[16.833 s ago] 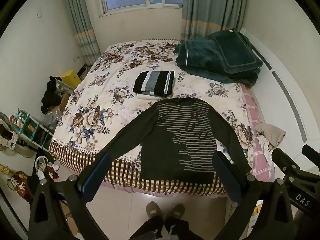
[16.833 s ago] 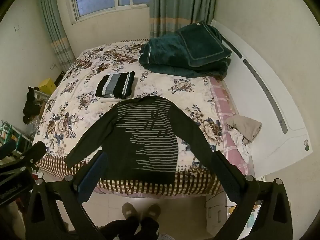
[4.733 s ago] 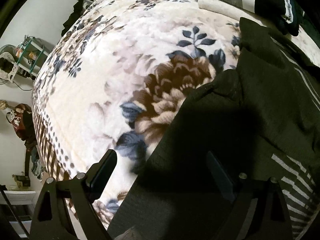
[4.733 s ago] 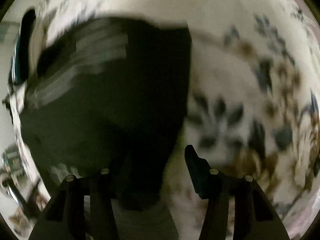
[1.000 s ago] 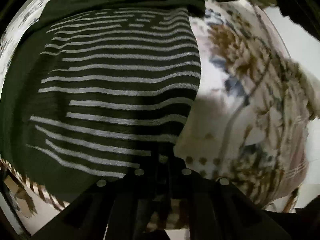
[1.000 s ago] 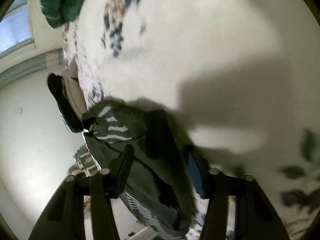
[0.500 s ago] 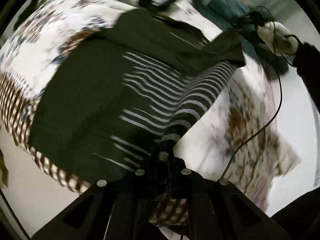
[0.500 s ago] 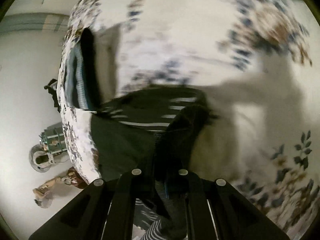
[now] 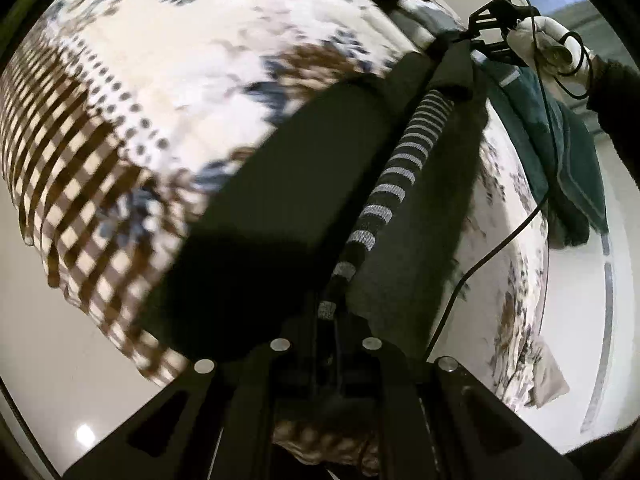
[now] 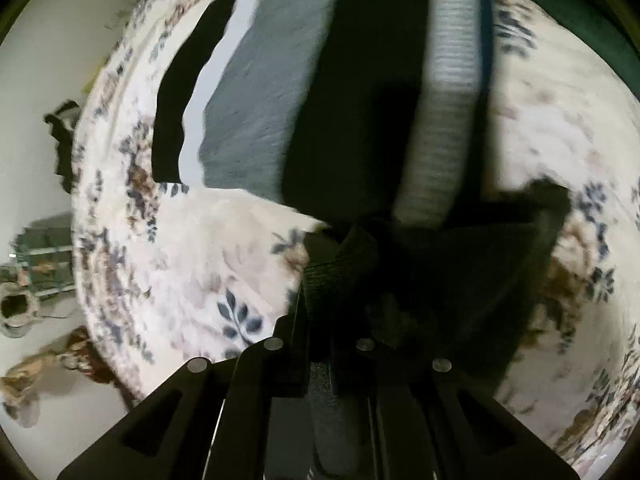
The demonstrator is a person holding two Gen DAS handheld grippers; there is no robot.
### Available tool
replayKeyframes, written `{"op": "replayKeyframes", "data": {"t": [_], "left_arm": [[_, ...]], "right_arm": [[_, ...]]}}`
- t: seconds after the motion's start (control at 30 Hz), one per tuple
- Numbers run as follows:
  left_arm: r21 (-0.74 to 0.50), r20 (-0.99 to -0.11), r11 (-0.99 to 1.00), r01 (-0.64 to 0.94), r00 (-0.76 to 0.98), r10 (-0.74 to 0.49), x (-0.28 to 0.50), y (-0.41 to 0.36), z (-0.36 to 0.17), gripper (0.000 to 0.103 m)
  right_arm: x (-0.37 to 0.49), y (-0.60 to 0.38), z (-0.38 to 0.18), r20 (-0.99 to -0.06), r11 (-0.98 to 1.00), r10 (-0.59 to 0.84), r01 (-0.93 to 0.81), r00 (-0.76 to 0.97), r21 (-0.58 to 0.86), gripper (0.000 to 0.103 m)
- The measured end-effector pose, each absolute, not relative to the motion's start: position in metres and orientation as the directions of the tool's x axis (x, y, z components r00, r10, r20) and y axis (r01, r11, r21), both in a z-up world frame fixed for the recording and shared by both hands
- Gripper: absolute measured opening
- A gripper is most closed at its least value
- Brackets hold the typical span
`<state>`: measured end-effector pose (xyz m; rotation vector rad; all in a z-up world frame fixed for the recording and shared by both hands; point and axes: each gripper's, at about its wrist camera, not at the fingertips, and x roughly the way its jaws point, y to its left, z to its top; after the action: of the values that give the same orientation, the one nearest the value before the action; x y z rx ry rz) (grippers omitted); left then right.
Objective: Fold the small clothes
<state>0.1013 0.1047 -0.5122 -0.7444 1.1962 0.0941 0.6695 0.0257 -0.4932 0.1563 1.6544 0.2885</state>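
- Dark olive knit sweater (image 9: 280, 208) with pale grey stripes is lying partly on the floral bedspread (image 9: 192, 64), near the checked border; one side edge is being lifted so that a striped fold is running from 6 o'clock up toward 1 o'clock in the left wrist view.
- Left gripper (image 9: 328, 320) is sitting at 6 o'clock in its own view, its fingers pressed together on the striped edge of the sweater.
- Right gripper (image 9: 472, 36) is appearing at 1 o'clock in the left wrist view, held by a white-gloved hand (image 9: 544, 40), and is pinching the far end of the same fold.
- In the right wrist view, the right gripper (image 10: 320, 336) is clamping dark knit fabric of the sweater (image 10: 440, 280) between closed fingers; the picture is blurred.
- Folded striped garment (image 10: 248, 92), banded black, white and grey, is resting on the bedspread (image 10: 192, 264) at 11 o'clock in the right wrist view, just beyond the sweater.
- Teal blanket (image 9: 568, 160) is lying at 3 o'clock in the left wrist view, beyond the gloved hand.
- Black cable (image 9: 500, 248) is trailing from the right gripper down across the bedspread.
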Motion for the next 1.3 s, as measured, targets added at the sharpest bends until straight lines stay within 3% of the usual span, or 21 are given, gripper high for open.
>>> {"op": "replayKeyframes", "data": {"t": [0.17,0.23,0.27,0.33,0.37,0.47,0.63,0.7,0.8,0.83,0.93,0.97,1.0,1.03,1.2,1.23,1.27,1.3], "left_arm": [[-0.5,-0.859,0.726,-0.473,0.379,-0.345,0.102,0.152,-0.547,0.006],[-0.496,-0.867,0.711,-0.498,0.321,-0.38,0.103,0.162,-0.571,0.015],[-0.479,-0.878,0.713,-0.512,0.284,-0.386,0.101,0.164,-0.579,0.021],[-0.495,-0.868,0.693,-0.523,0.275,-0.413,0.09,0.172,-0.588,0.026],[-0.503,-0.864,0.683,-0.529,0.282,-0.418,0.085,0.175,-0.589,0.03],[-0.461,-0.887,0.691,-0.556,0.259,-0.383,0.065,0.182,-0.586,0.035],[-0.41,-0.912,0.7,-0.585,0.232,-0.339,0.049,0.187,-0.572,0.036],[-0.423,-0.906,0.705,-0.57,0.256,-0.337,0.049,0.184,-0.564,0.038],[-0.475,-0.88,0.714,-0.514,0.283,-0.381,0.056,0.167,-0.554,0.055],[-0.475,-0.88,0.728,-0.495,0.275,-0.387,0.058,0.158,-0.555,0.055],[-0.454,-0.891,0.771,-0.446,0.221,-0.397,0.072,0.132,-0.568,0.054],[-0.435,-0.901,0.792,-0.429,0.205,-0.384,0.074,0.124,-0.572,0.048],[-0.393,-0.919,0.822,-0.412,0.186,-0.347,0.075,0.116,-0.574,0.015],[-0.351,-0.936,0.85,-0.393,0.162,-0.312,0.076,0.108,-0.576,0.007],[-0.314,-0.943,0.856,-0.41,0.24,-0.231,0.064,0.108,-0.544,0.006],[-0.307,-0.943,0.861,-0.406,0.248,-0.22,0.059,0.11,-0.539,0.006],[-0.308,-0.942,0.863,-0.401,0.258,-0.216,0.057,0.111,-0.534,0.006],[-0.311,-0.939,0.862,-0.399,0.267,-0.215,0.055,0.114,-0.528,0.006]], "right_arm": [[0.673,0.091,-0.537,-0.971,0.973,0.197,-0.095,-0.138,0.211,0.008],[0.671,0.103,-0.56,-0.957,0.969,0.218,-0.072,-0.191,0.235,0.015],[0.668,0.102,-0.565,-0.944,0.96,0.26,-0.051,-0.204,0.276,0.033],[0.657,0.097,-0.57,-0.903,0.926,0.364,-0.011,-0.228,0.376,0.056],[0.647,0.089,-0.567,-0.878,0.904,0.416,0.004,-0.239,0.427,0.059],[0.6,0.06,-0.55,-0.856,0.874,0.449,-0.072,-0.258,0.48,0.059],[0.49,-0.015,-0.541,-0.903,0.904,0.332,-0.182,-0.272,0.387,0.059],[0.442,-0.053,-0.553,-0.895,0.92,0.318,-0.125,-0.313,0.37,0.059],[0.368,-0.101,-0.582,-0.837,0.916,0.381,0.037,-0.392,0.399,0.059],[0.344,-0.113,-0.591,-0.818,0.91,0.403,0.081,-0.411,0.408,0.059],[0.282,-0.144,-0.615,-0.775,0.885,0.465,0.199,-0.427,0.422,0.059],[0.26,-0.154,-0.623,-0.764,0.876,0.482,0.237,-0.429,0.42,0.059],[0.247,-0.158,-0.627,-0.76,0.87,0.493,0.257,-0.424,0.421,0.059],[0.236,-0.162,-0.63,-0.76,0.867,0.498,0.268,-0.418,0.421,0.059],[0.192,-0.16,-0.641,-0.744,0.843,0.536,0.301,-0.398,0.446,0.058],[0.187,-0.158,-0.641,-0.744,0.842,0.539,0.292,-0.395,0.454,0.05],[0.181,-0.155,-0.64,-0.754,0.848,0.529,0.275,-0.389,0.453,0.028],[0.175,-0.15,-0.641,-0.755,0.85,0.527,0.265,-0.39,0.456,0.019]]}}
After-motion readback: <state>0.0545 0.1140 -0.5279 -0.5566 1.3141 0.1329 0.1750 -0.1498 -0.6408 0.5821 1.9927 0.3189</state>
